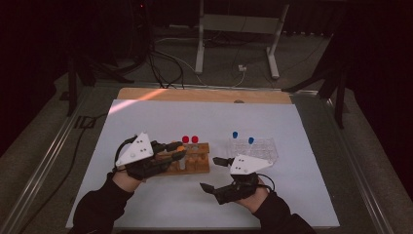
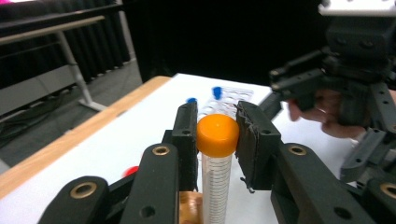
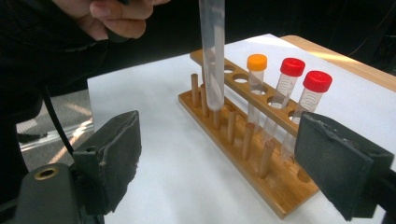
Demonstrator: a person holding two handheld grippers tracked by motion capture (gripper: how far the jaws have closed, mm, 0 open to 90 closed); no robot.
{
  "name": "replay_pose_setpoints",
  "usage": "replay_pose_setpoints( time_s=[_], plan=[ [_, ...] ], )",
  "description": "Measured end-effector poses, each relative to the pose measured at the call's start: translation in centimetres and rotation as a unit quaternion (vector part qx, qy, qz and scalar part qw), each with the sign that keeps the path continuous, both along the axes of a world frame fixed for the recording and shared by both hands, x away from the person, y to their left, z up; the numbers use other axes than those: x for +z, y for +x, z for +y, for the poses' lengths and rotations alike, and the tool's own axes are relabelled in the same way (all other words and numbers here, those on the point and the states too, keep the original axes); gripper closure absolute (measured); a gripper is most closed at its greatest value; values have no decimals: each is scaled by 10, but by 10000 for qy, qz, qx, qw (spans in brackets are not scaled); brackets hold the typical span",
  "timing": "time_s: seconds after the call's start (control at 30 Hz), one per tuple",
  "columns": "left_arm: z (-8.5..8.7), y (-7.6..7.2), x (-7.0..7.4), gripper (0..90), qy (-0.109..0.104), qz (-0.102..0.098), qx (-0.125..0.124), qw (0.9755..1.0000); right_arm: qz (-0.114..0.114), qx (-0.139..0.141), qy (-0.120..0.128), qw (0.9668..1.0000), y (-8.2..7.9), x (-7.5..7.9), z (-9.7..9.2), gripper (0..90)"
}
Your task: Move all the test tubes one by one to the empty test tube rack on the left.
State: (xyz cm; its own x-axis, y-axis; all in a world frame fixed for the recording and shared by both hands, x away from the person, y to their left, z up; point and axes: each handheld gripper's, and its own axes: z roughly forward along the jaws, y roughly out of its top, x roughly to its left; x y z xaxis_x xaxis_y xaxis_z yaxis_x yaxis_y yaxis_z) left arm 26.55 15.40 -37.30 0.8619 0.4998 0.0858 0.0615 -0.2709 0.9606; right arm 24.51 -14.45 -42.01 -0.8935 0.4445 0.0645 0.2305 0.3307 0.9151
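1. The left gripper (image 2: pixel 215 135) clamps the orange cap of a graduated tube (image 2: pixel 216 184), held upright above the wooden rack (image 3: pixel 243 140).
2. The right gripper (image 3: pixel 219 163) has its jaws wide apart with nothing between them, low over the white mat (image 1: pixel 160 122).
3. Another orange-capped tube (image 3: pixel 256 77) and two red-capped tubes (image 3: pixel 292 88) stand in the rack; a clear rack (image 1: pixel 260 148) with blue-capped tubes (image 1: pixel 234 134) sits beyond.
4. Both forearms enter from the near edge.

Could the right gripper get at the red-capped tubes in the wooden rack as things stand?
Probably yes: the right gripper is open and holds nothing, the red-capped tubes stand upright at the wooden rack's near end, nothing between.
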Motion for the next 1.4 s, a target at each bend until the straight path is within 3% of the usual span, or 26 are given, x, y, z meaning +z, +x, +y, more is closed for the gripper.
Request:
replay_pose_setpoints(
  time_s=[0.13, 0.37, 0.7, 0.93, 1.1, 1.4],
  plan=[
    [12, 3, 6, 717, -60, -68, 239, 9997, 16, 64, 55, 10000, 0, 1, -1, 14],
    [28, 9, 7, 717, -77, -149, 615, 9980, -55, 72, -40, 10000, -1, 3, -1, 0],
    [42, 29, -13, 717, -197, 12, 1096, 9938, -97, 11, -8, 10000, -2, 6, -3, 0],
    [43, 39, -26, 718, -228, 81, 1228, 9921, -114, 23, -40, 9999, -2, 5, -3, 0],
    [42, 43, -32, 717, -295, 167, 1178, 9925, -114, 20, -52, 9999, -2, 5, -3, 0],
    [37, 48, -49, 717, -136, 380, 1077, 9934, -92, 21, -53, 9999, -1, 5, -3, 0]
  ],
)
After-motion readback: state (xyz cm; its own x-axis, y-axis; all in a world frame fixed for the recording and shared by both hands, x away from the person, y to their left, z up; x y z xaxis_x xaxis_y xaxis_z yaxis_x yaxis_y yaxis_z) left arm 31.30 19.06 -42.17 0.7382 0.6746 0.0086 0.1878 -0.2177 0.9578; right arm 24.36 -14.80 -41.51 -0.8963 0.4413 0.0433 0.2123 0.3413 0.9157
